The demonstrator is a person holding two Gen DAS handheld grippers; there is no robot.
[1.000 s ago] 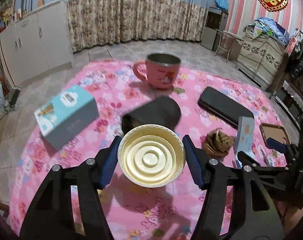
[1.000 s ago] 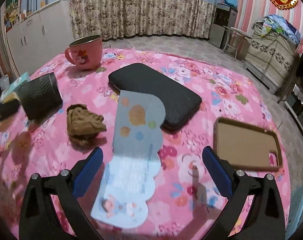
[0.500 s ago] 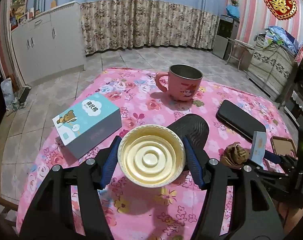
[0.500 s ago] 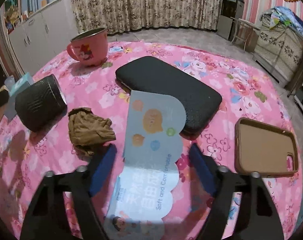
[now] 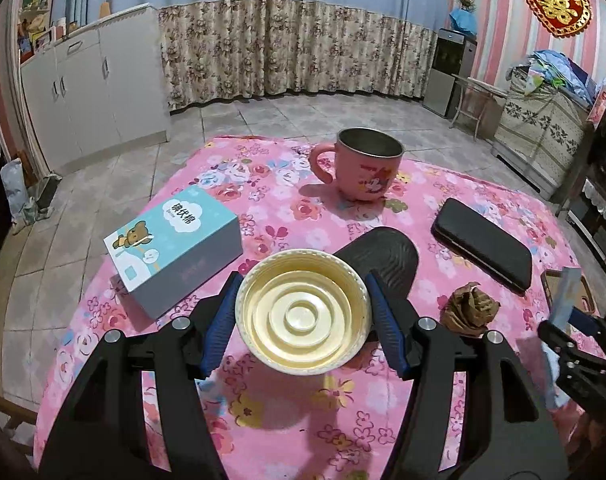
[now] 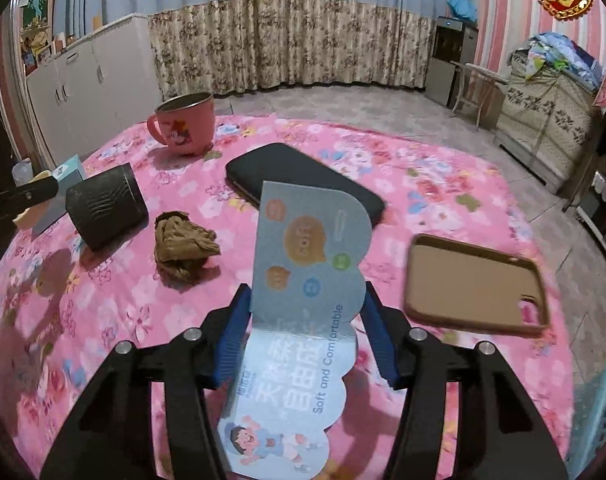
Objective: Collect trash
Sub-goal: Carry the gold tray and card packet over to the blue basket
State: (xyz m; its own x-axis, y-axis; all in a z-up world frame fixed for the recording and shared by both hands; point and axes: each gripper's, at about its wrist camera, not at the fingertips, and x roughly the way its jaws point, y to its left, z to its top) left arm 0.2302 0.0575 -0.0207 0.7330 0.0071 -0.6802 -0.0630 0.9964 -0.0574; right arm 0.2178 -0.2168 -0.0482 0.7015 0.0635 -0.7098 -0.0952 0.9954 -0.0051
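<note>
- Closest to us, our left claw [image 5: 303,316] is half-open, its blue pads pressed on both sides of a shallow cream bowl [image 5: 303,317], held over the pink floral surface [image 5: 263,412] with its hollow facing us.
- Our right claw [image 6: 305,334] is closing on a blue paper card [image 6: 303,304] with a scalloped edge; the card stands bent between the pads, its far half tilted up. In the left view the same card [image 5: 563,304] rises at the right edge.
- Both claws point steeply down and forward, side by side over the near edge.
- We judge that the thin card could buckle or slip out, since only its edges are gripped. The bowl could also slide, as its rounded rim gives the pads little to hold.
- Just beyond lies a crumpled brown wad [image 6: 183,246], likely trash not yet collected.
- Beside it, a black textured cup [image 6: 107,210] lies on its side.
- Farther on rest a black case [image 6: 303,182], a brown phone cover [image 6: 475,284] and a teal box [image 5: 175,246].
- Farthest stands a pink mug [image 5: 363,168].
</note>
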